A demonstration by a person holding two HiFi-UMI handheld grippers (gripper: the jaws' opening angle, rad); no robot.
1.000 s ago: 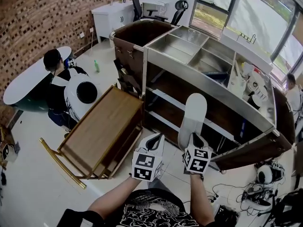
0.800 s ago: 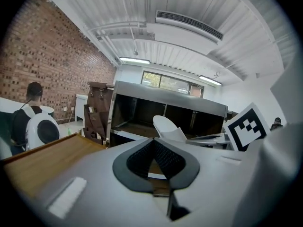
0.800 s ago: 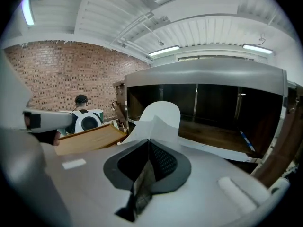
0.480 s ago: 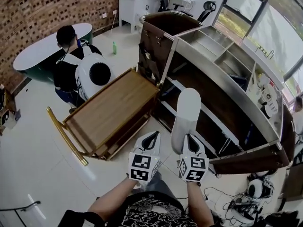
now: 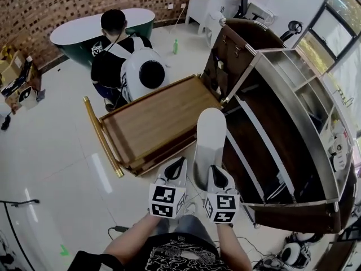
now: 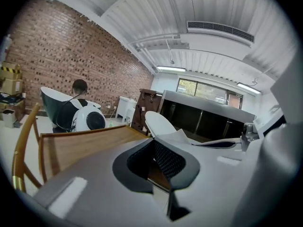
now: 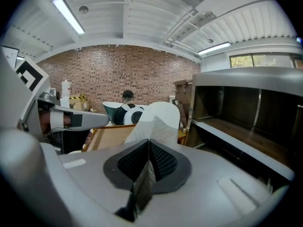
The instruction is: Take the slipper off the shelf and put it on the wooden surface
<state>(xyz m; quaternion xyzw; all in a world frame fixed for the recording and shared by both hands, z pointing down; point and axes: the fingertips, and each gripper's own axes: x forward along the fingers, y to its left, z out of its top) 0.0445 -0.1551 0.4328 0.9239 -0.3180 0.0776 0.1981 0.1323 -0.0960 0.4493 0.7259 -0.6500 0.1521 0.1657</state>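
Observation:
A white slipper (image 5: 210,140) sticks out forward from my right gripper (image 5: 214,171), which is shut on its near end. The slipper hangs in the air between the dark shelf unit (image 5: 282,123) and the wooden surface (image 5: 158,123), a cart top, with its toe over the cart's near right corner. In the right gripper view the slipper (image 7: 158,117) rises straight out of the closed right gripper (image 7: 148,143). My left gripper (image 5: 176,165) is beside it, shut and holding nothing. The left gripper view shows the left gripper (image 6: 154,143), the wooden surface (image 6: 80,143) and the slipper (image 6: 158,122).
Two people (image 5: 135,66) crouch at the far side of the cart. The cart has a gold handle (image 5: 101,137) on its left. A green tub (image 5: 96,30) and a white cabinet (image 5: 208,1) stand by the brick wall. Cables (image 5: 293,253) lie on the floor at right.
Both grippers and the slipper have swung left, away from the shelf unit and toward the wooden cart. The slipper stays in the right gripper.

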